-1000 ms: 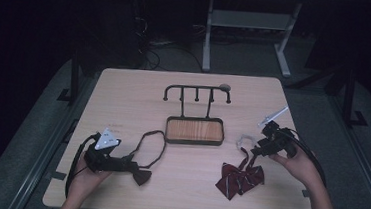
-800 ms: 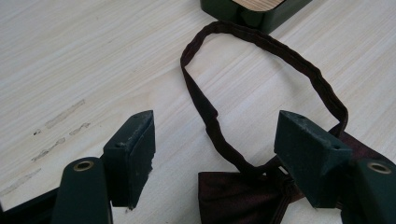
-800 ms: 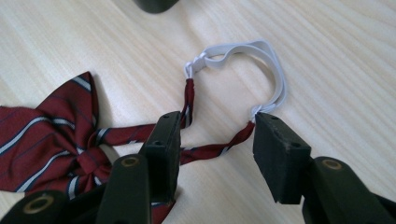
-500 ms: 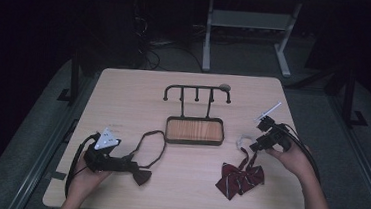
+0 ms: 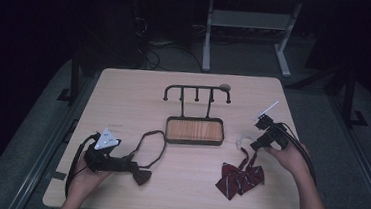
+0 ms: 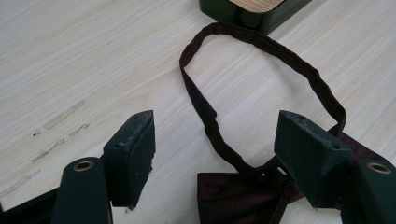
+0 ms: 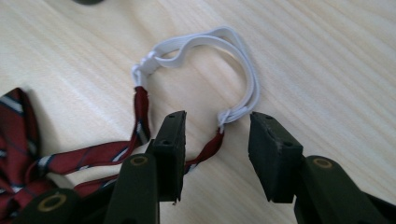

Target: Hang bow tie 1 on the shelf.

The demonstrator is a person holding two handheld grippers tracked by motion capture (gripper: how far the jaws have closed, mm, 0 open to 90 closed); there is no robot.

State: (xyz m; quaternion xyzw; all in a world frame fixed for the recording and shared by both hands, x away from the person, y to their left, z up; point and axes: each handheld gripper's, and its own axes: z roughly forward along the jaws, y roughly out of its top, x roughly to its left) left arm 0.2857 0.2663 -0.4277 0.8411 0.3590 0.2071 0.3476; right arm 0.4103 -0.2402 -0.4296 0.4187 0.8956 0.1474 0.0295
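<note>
- The striped red bow tie (image 5: 240,178) lies flat on the near right part of the wooden table (image 5: 124,87). Its bow is nearest the person, and its long axis runs on a slant from the bow up and away toward the right gripper (image 5: 254,142).
- From the bow two red straps lead to a white elastic loop (image 7: 215,53), which curls on the tabletop just ahead of the right gripper.
- In the right gripper view the jaws straddle one strap where red cloth meets white elastic. They have just been closing, yet a gap shows on each side of the strap, so the pads do not press it.
- The dark maroon bow tie (image 6: 236,196) lies at the near left. Its bow sits under the left gripper (image 6: 215,149), and its neck strap (image 6: 261,51) loops away toward the tray.
- The left gripper's jaws stand wide apart, released, with the strap and bow between them but clear of the pads.
- The black tray with a wooden floor (image 5: 194,130) sits mid-table between the two ties. A black rack of hooks (image 5: 197,92) rises from its far edge.
</note>
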